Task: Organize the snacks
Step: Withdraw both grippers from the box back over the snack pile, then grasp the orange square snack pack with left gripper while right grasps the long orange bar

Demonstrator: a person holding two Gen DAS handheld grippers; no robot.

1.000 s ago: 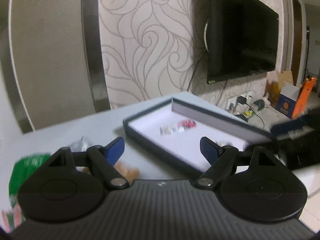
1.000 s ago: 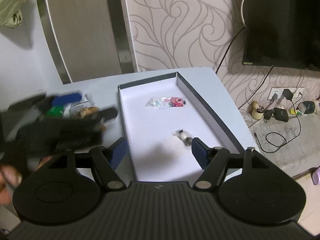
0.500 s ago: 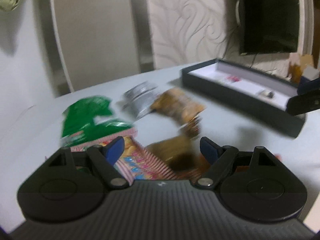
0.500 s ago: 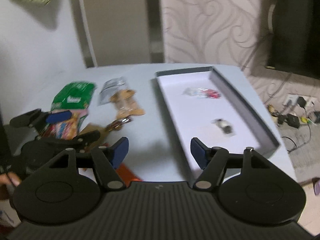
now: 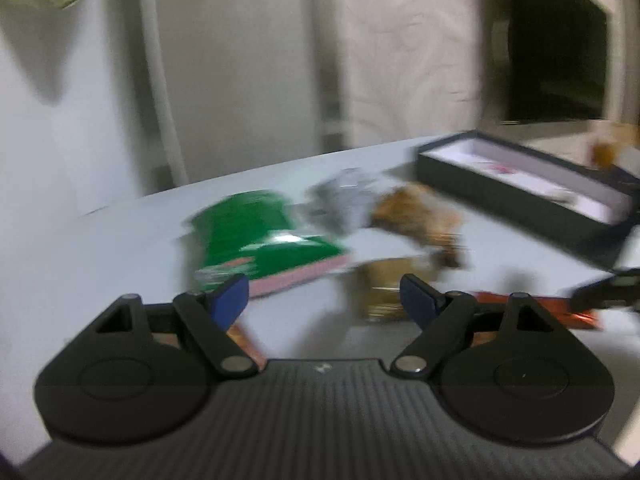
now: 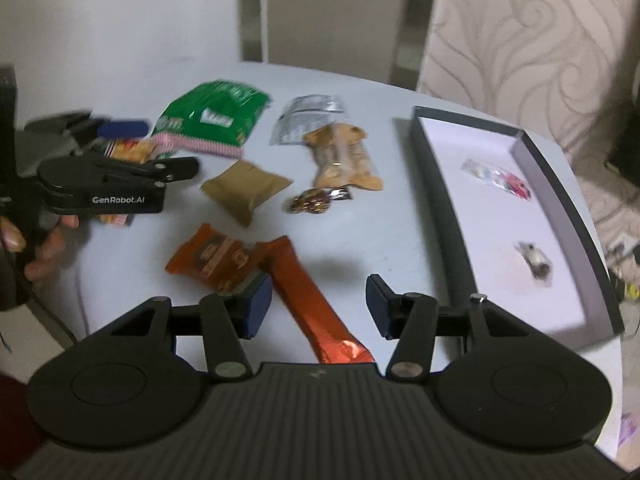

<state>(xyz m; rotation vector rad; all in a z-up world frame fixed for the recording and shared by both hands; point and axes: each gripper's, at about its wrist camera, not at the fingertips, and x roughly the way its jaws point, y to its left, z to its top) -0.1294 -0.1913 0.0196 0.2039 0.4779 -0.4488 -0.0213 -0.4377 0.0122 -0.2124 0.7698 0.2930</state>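
Observation:
Several snack packs lie on the white table (image 6: 384,240): a green bag (image 6: 212,118), a silver pouch (image 6: 306,120), a clear cookie pack (image 6: 344,156), a tan pouch (image 6: 244,190), an orange pack (image 6: 212,258) and a long orange bar (image 6: 308,300). The dark tray (image 6: 568,216) at the right holds two small wrapped sweets (image 6: 500,178). My right gripper (image 6: 316,306) is open above the bar. My left gripper (image 5: 324,300) is open and empty, low over the table before the green bag (image 5: 260,236); it shows at the left in the right wrist view (image 6: 132,148).
A swirl-patterned wall and a dark TV (image 5: 560,64) stand behind the table. The table's right edge runs just past the tray, with cables on the floor below. The left wrist view is motion-blurred.
Both grippers have swung left from the tray to the snack pile. The right gripper has dropped lower over the orange bar. Both stay open and empty.

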